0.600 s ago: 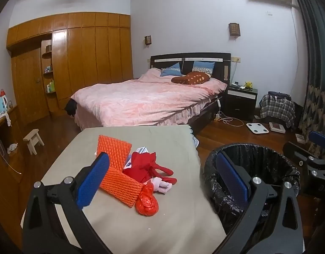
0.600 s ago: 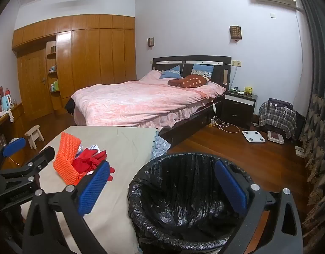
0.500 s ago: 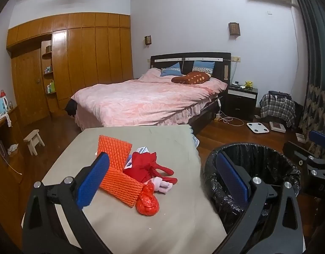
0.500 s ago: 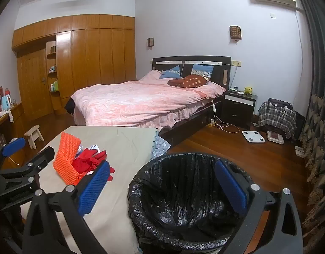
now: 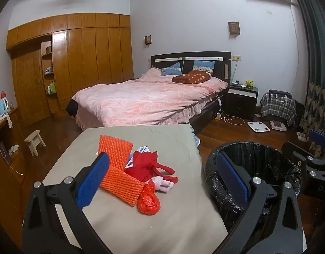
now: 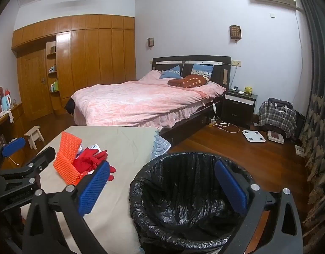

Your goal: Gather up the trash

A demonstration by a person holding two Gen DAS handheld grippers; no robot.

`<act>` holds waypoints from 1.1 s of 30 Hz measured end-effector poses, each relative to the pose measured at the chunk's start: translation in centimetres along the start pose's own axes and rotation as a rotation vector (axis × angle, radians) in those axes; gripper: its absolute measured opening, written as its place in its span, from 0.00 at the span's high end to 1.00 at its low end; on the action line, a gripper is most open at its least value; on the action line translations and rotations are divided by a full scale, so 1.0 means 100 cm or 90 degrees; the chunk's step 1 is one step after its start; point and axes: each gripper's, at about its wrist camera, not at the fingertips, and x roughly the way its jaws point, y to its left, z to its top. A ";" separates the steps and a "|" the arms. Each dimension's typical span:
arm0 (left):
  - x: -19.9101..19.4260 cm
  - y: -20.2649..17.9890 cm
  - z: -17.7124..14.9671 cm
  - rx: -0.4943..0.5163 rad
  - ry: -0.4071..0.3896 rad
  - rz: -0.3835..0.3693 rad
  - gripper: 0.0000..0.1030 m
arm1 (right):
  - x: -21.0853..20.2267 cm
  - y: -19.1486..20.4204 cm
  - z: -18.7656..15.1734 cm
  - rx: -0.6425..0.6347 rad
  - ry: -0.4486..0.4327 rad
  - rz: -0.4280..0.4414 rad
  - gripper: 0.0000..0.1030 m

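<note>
A pile of trash lies on the beige-covered table [image 5: 162,222]: orange foam mesh [image 5: 118,169], a red glove bundle [image 5: 147,165], a knotted red plastic bag [image 5: 148,199], a small pink-white scrap [image 5: 164,183] and a blue-white packet [image 5: 141,150]. My left gripper [image 5: 162,163] hovers open just short of the pile, nothing between its blue pads. A bin with a black liner [image 6: 183,190] stands right of the table. My right gripper [image 6: 162,164] hangs open above the bin's near rim, holding nothing. The orange mesh [image 6: 67,158] and red gloves [image 6: 90,158] show left of it.
A pink-covered bed [image 5: 145,101] stands beyond the table, with a dark nightstand [image 5: 242,99] to its right. A white scale [image 5: 258,126] and cables lie on the wood floor. A small stool [image 5: 34,141] and wooden wardrobes [image 5: 77,69] are at the left.
</note>
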 end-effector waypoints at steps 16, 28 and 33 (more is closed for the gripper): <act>0.001 0.002 -0.004 0.003 0.002 0.002 0.05 | 0.000 0.000 -0.001 0.001 -0.001 0.000 0.06; 0.001 0.001 -0.004 0.005 0.002 0.002 0.05 | 0.000 0.001 -0.002 0.002 -0.001 0.001 0.06; 0.000 0.001 -0.004 0.005 0.001 0.003 0.05 | 0.000 0.001 -0.002 0.002 -0.001 0.001 0.06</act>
